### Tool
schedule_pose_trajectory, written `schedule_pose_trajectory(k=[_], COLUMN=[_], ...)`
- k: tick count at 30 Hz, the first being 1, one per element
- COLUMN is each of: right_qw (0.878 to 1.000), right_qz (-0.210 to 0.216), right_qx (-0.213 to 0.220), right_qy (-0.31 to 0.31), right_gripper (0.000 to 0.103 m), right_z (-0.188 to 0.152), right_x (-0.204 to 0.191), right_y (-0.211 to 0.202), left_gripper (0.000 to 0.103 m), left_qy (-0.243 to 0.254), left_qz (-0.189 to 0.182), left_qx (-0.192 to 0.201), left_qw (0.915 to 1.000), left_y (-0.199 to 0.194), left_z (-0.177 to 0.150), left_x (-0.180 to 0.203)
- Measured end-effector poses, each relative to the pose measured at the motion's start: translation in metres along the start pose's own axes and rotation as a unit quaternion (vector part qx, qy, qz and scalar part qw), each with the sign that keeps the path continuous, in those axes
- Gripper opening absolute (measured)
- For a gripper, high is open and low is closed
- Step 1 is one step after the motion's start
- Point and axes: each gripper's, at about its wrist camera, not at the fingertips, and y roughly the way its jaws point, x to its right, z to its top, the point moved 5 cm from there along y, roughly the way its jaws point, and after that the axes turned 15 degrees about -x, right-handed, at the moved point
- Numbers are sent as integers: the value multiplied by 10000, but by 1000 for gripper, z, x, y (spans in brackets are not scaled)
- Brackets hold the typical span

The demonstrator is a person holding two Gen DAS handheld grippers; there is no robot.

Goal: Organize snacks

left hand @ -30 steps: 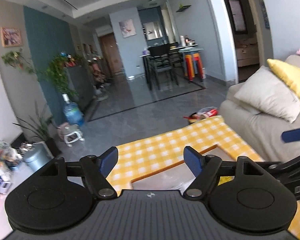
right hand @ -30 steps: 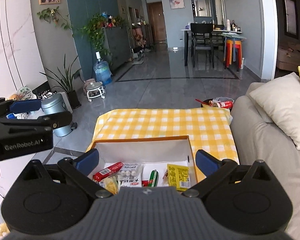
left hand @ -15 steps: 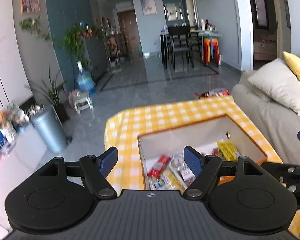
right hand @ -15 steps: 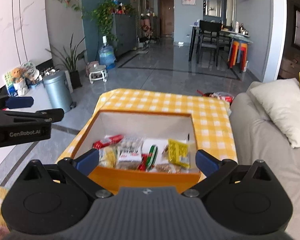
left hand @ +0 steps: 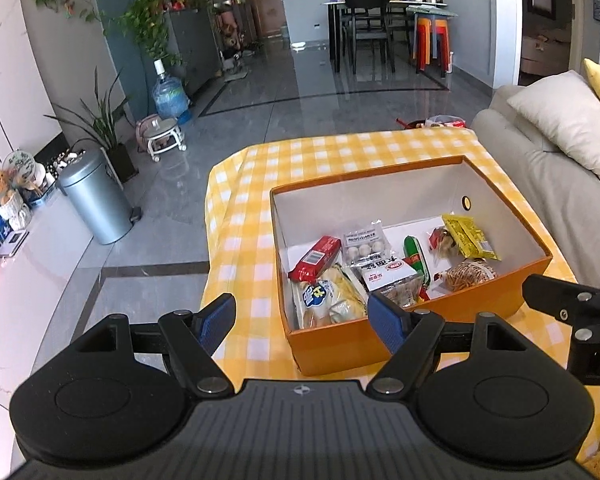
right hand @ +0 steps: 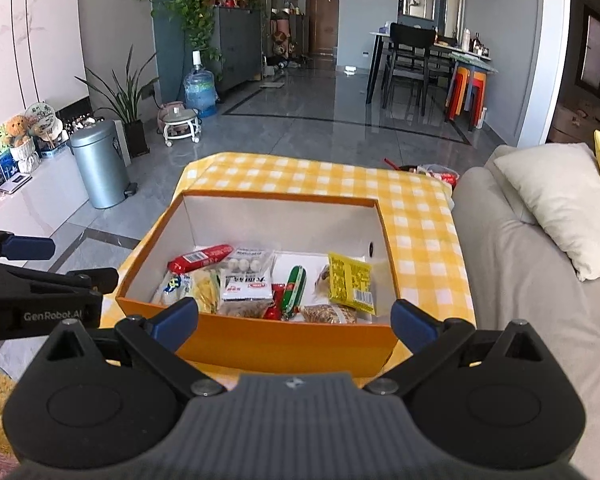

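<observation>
An orange box (left hand: 496, 296) with a white inside stands on a table with a yellow checked cloth (left hand: 244, 216); it also shows in the right wrist view (right hand: 284, 344). In it lie several snack packs: a red pack (left hand: 315, 258), a yellow pack (left hand: 470, 237), a green stick (left hand: 416, 254) and a white pack (left hand: 388, 274). My left gripper (left hand: 302, 322) is open and empty, above the box's near left corner. My right gripper (right hand: 294, 318) is open and empty, in front of the box's near wall.
A grey sofa (right hand: 532, 280) with a beige cushion (right hand: 560, 208) runs along the table's right side. A metal bin (right hand: 100, 164) stands on the floor to the left. A small basket of items (right hand: 436, 171) sits beyond the table's far right corner.
Both grippers have tilted down and drawn back, so the box and its snacks show fully now. Both stay open and empty.
</observation>
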Motion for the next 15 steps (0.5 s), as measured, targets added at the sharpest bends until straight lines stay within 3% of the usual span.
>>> schedule_pose_trajectory(k=[15], right_qw=[9996], right_qz=[58], right_qx=[-276], right_qy=[99], right_gripper=[99], right_z=[-2], right_x=[4], right_y=[16], left_gripper=[88], left_qy=[-5], left_qz=[45], left_qx=[-184], left_qw=[9998], left_y=[6], left_z=[4], left_x=[2])
